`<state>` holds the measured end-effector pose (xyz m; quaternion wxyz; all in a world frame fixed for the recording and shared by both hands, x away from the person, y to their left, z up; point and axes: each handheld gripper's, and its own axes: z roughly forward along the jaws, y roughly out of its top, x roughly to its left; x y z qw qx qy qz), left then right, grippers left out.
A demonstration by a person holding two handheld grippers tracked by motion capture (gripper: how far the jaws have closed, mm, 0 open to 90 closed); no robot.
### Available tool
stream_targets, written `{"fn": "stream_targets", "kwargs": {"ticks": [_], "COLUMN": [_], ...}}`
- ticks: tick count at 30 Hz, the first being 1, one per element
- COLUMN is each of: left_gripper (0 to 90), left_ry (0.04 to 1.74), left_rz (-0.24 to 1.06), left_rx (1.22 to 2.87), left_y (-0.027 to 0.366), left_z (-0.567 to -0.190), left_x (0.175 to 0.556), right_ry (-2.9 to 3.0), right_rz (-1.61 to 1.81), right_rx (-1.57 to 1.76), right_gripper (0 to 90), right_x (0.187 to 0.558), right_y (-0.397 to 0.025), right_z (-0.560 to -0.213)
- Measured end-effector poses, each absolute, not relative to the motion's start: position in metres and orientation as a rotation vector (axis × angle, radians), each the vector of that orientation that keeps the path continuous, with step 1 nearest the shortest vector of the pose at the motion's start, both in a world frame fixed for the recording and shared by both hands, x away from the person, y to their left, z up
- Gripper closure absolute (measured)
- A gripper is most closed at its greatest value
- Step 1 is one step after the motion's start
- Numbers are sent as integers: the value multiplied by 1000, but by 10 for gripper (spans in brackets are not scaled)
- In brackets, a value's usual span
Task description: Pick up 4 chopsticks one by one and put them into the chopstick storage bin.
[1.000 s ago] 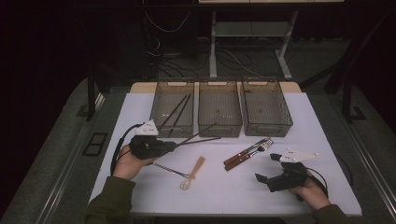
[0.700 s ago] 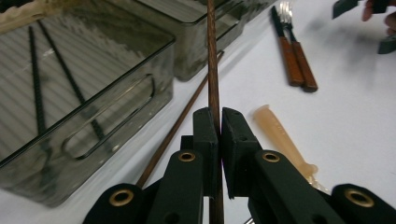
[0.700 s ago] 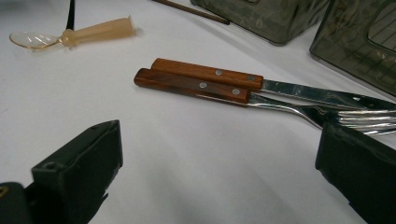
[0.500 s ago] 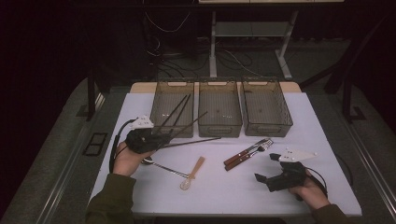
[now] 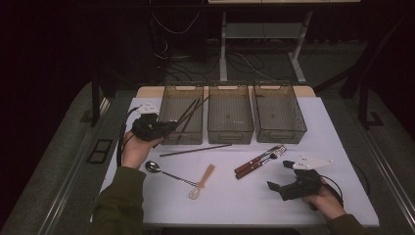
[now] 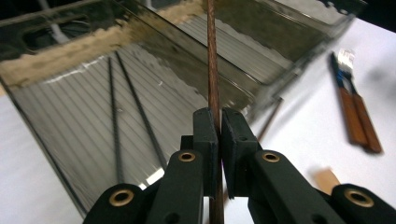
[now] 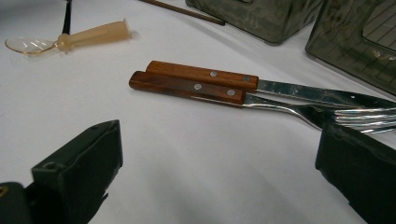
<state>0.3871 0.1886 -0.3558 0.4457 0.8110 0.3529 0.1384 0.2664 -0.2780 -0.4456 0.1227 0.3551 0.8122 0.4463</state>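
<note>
My left gripper (image 5: 168, 127) is shut on a brown chopstick (image 6: 213, 70) and holds it slanting over the left bin (image 5: 169, 138). Two dark chopsticks (image 6: 135, 107) lie inside that bin. Another chopstick (image 5: 195, 150) lies on the white table in front of the bins. My right gripper (image 5: 278, 188) rests open near the table's front right, its jaws wide apart (image 7: 219, 177). Just beyond it lie a wooden-handled knife and fork (image 7: 201, 81) side by side.
A middle bin (image 5: 230, 136) and a right bin (image 5: 280, 137) stand beside the left one. A metal spoon (image 5: 164, 171) and a clear spoon with a beige handle (image 5: 201, 182) lie on the table (image 5: 235, 205) near the front left.
My left gripper rose from the table and moved back toward the left bin, carrying the chopstick over it. The right gripper stayed put.
</note>
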Motion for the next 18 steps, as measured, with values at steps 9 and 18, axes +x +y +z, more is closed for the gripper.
{"fn": "stream_targets", "kwargs": {"ticks": [9, 18], "left_gripper": [844, 844], "left_ry": [963, 1037], "left_rz": [432, 492], "left_rx": [2018, 1967], "left_y": [184, 182], "left_z": [-355, -358], "left_x": [414, 437], "right_ry": [2369, 2372], "right_rz": [1305, 1303], "right_rx": [1034, 1032], "right_gripper": [9, 9], "right_x": [266, 266], "right_y": [-278, -278], "right_z": [-445, -446]}}
